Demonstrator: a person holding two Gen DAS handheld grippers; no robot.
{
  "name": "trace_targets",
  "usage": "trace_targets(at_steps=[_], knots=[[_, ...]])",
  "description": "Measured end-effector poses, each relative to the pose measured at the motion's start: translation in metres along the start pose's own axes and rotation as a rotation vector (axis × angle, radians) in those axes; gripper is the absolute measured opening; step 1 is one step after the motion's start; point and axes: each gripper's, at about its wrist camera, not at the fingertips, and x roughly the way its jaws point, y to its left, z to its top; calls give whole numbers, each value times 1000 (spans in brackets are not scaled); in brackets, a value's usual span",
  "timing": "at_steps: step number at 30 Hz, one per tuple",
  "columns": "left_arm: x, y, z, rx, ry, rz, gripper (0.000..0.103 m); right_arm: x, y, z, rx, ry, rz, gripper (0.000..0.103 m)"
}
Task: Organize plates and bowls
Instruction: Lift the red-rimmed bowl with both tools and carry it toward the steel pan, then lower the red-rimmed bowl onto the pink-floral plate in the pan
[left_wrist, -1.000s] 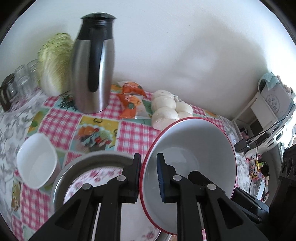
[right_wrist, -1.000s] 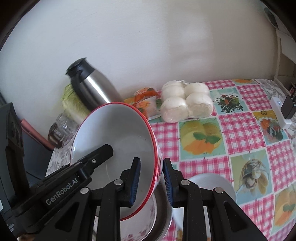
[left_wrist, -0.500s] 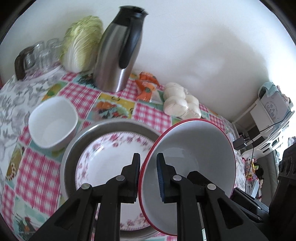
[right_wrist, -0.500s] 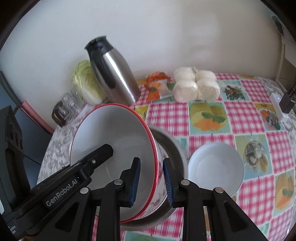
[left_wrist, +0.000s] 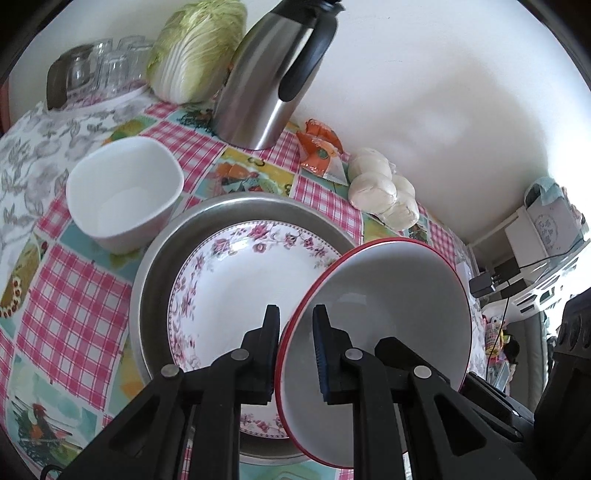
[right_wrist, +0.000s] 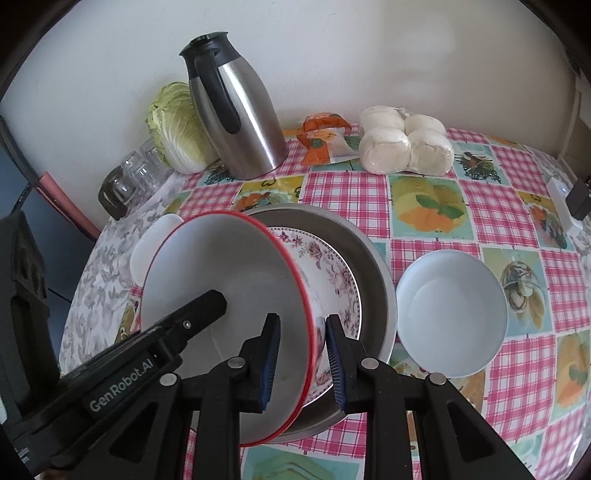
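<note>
A white bowl with a red rim (left_wrist: 388, 314) hangs tilted just above a floral plate (left_wrist: 240, 280) that lies in a steel basin (left_wrist: 155, 258). My left gripper (left_wrist: 295, 321) is shut on the bowl's rim, one finger inside and one outside. From the opposite side my right gripper (right_wrist: 303, 332) is shut on the same red-rimmed bowl (right_wrist: 221, 280), pinching its wall. A square white bowl (left_wrist: 122, 192) stands left of the basin. A round white bowl (right_wrist: 450, 310) sits on the cloth right of the basin (right_wrist: 376, 280).
A steel thermos jug (right_wrist: 240, 122), a cabbage (right_wrist: 177, 125) and several glasses (right_wrist: 129, 177) stand along the wall. A bag of white buns (right_wrist: 402, 144) and an orange packet (right_wrist: 321, 140) lie beside them. A white charger (right_wrist: 561, 203) lies near the table's right edge.
Both grippers have carried the red-rimmed bowl downward and over the floral plate in the basin. The bowl has stayed gripped on both sides.
</note>
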Motion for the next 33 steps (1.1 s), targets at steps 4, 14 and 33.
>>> trace_targets(at_steps=[4,14,33], knots=[[1,3,1,-4,3,-3,17,4,3,0,-19,10,-1,27],[5,9,4,-13,11,-6,18,19,5,-2,-18,45,-16,27],[26,21,8,-44,61,34,18,46,3,0,13,105,-7,27]])
